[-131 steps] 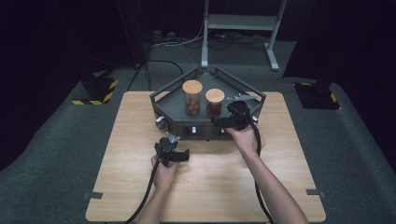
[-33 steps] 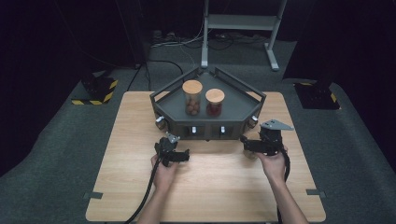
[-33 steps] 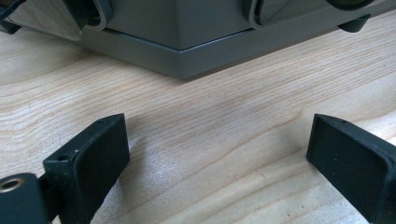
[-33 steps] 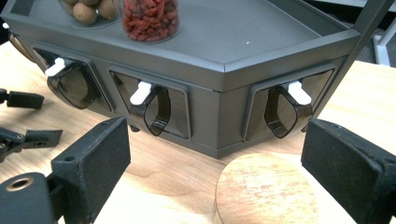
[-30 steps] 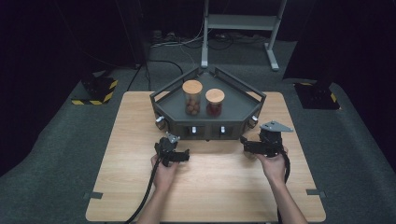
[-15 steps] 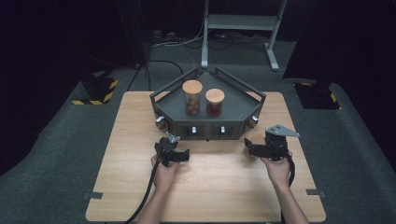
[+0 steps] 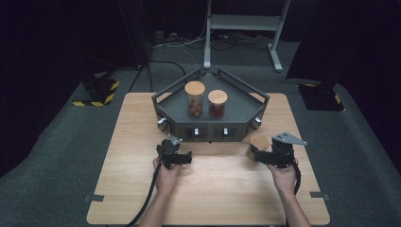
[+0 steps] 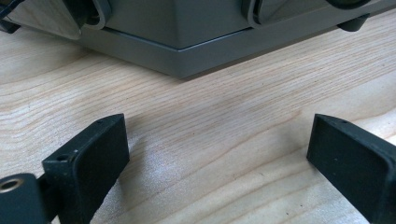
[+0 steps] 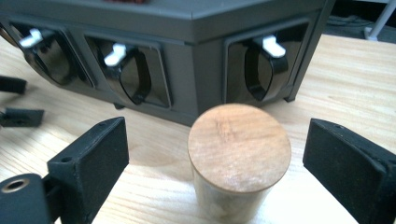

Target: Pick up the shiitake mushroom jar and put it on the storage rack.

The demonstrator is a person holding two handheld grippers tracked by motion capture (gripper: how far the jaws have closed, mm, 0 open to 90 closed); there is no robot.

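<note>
A small jar with a round wooden lid [image 7: 259,142] [image 9: 239,147] stands upright on the wooden table [image 7: 213,189], just in front of the dark grey angular tray [image 7: 236,111] [image 9: 201,28]. My right gripper [image 7: 257,152] [image 9: 215,149] is open. Its jaws have just been opening and stand either side of the jar without touching it. My left gripper [image 7: 182,156] [image 8: 217,149] rests open on the table before the tray's front wall [image 8: 187,28], with bare wood between its jaws. Two more wooden-lidded jars stand on the tray, one with brown pieces [image 7: 195,97] and one with red contents [image 7: 217,103].
The tray's front has recessed openings with small white levers [image 9: 114,53]. On the dark floor, a yellow-and-black striped block [image 7: 97,92] lies to the left and a metal stand [image 7: 246,28] rises at the back. Bare table lies toward the near edge.
Since the earliest frame my right gripper has left the tray for the table's right side. Over the last second it sank slightly toward the near edge. The left gripper has stayed still.
</note>
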